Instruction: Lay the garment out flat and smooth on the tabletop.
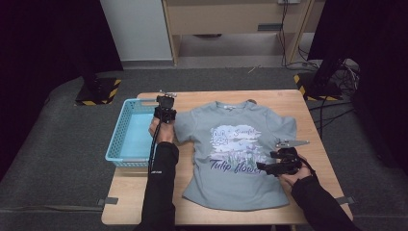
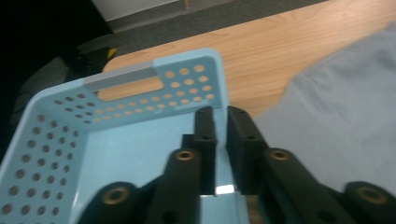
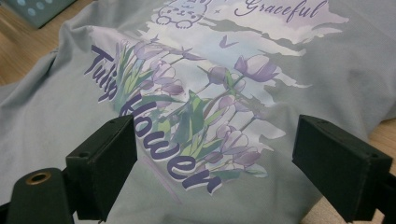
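A grey-blue T-shirt (image 1: 226,187) with a tulip print lies spread flat, front up, on the wooden table (image 1: 274,98). To its left stands a light blue perforated basket (image 1: 126,120). My left gripper (image 1: 165,102) is at the basket's far right corner, beside the shirt's sleeve. In the left gripper view its jaws stand nearly together (image 2: 222,123), astride the right wall of the basket (image 2: 46,154), with the shirt (image 2: 336,116) to their right. My right gripper (image 1: 264,168) hovers over the shirt's lower right part. It is wide open (image 3: 215,140) above the print on the shirt (image 3: 56,116).
The basket holds nothing that I can see. Bare wood runs along the table's far edge and right side (image 1: 312,144). On the floor beyond stand two posts with yellow-and-black bases (image 1: 96,91), cables (image 1: 337,72) and a wooden cabinet (image 1: 231,19).
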Available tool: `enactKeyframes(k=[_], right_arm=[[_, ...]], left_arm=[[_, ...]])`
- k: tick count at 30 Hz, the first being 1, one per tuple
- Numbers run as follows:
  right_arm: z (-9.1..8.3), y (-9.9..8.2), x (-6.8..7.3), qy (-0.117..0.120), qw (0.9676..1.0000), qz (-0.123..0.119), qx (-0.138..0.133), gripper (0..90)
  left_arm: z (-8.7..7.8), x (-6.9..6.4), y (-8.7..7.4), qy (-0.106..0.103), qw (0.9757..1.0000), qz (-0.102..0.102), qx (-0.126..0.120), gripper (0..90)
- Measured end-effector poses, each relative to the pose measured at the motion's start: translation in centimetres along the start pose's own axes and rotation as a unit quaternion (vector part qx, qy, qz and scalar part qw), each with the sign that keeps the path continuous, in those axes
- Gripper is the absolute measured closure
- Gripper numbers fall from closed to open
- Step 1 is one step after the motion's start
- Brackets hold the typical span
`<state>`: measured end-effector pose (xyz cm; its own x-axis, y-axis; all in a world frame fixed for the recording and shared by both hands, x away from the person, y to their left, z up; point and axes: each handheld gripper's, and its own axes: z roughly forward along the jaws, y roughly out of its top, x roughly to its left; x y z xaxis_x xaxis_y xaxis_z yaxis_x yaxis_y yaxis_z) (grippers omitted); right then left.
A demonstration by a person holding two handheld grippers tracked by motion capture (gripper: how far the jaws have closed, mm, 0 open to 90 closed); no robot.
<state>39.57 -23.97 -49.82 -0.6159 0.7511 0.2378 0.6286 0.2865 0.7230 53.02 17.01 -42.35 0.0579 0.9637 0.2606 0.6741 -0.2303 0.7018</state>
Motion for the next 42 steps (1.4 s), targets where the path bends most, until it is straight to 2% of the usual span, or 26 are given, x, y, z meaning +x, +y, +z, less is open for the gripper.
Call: enactKeyframes(k=[4,5,7,11,14,18,20,23,25,29,31,33,35,38,42], right_arm=[[0.0,0.0,0.0,-0.001,1.0000,0.000,-0.001,13.3],[0.0,0.0,0.1,-0.001,1.0000,-0.001,-0.001,13.2],[0.0,0.0,0.1,-0.001,1.0000,-0.002,-0.001,13.0],[0.0,0.1,0.1,-0.006,1.0000,-0.002,-0.002,11.9],[-0.1,0.1,-0.1,-0.016,0.9998,-0.004,-0.007,10.6],[-0.1,0.3,-0.6,-0.044,0.9989,0.000,-0.018,7.0],[0.1,0.6,-1.3,-0.071,0.9972,0.006,-0.022,5.6],[0.8,1.0,-2.0,-0.101,0.9947,0.000,-0.015,4.5],[1.2,1.3,-2.6,-0.114,0.9933,-0.005,-0.013,4.6],[2.1,2.0,-4.3,-0.139,0.9901,-0.004,-0.015,5.6],[2.7,2.3,-5.1,-0.156,0.9877,-0.006,-0.008,6.3],[3.3,2.5,-5.9,-0.179,0.9839,-0.005,-0.001,7.6],[3.8,2.7,-6.5,-0.187,0.9823,0.002,0.003,8.1],[4.4,2.9,-7.0,-0.187,0.9823,0.007,0.005,8.5],[5.4,3.2,-7.5,-0.198,0.9797,0.004,0.029,8.5]], left_arm=[[-0.4,-1.3,0.0,-0.010,0.9998,0.011,-0.013,68.2],[-0.4,-1.7,0.1,-0.016,0.9996,0.015,-0.016,65.9],[-0.5,-3.2,0.1,-0.041,0.9987,0.022,-0.023,63.3],[-0.3,-5.8,-0.3,-0.091,0.9952,0.025,-0.024,57.5],[0.4,-7.8,-1.6,-0.133,0.9909,0.014,-0.016,53.6],[1.4,-9.3,-3.3,-0.155,0.9877,0.019,0.004,51.9],[1.9,-9.9,-4.2,-0.156,0.9871,0.029,0.015,50.7],[2.3,-10.1,-5.0,-0.152,0.9874,0.036,0.025,49.8],[2.8,-10.1,-5.4,-0.150,0.9873,0.037,0.039,47.5],[3.4,-10.1,-6.3,-0.145,0.9878,0.035,0.044,47.1],[3.5,-10.0,-6.7,-0.146,0.9883,0.023,0.036,46.5],[3.6,-9.9,-6.7,-0.149,0.9881,0.008,0.037,45.9],[3.6,-9.9,-6.8,-0.146,0.9887,0.008,0.035,44.2],[3.7,-10.1,-6.8,-0.143,0.9893,0.007,0.029,43.3],[4.0,-10.1,-6.8,-0.146,0.9890,-0.008,0.023,43.5]])
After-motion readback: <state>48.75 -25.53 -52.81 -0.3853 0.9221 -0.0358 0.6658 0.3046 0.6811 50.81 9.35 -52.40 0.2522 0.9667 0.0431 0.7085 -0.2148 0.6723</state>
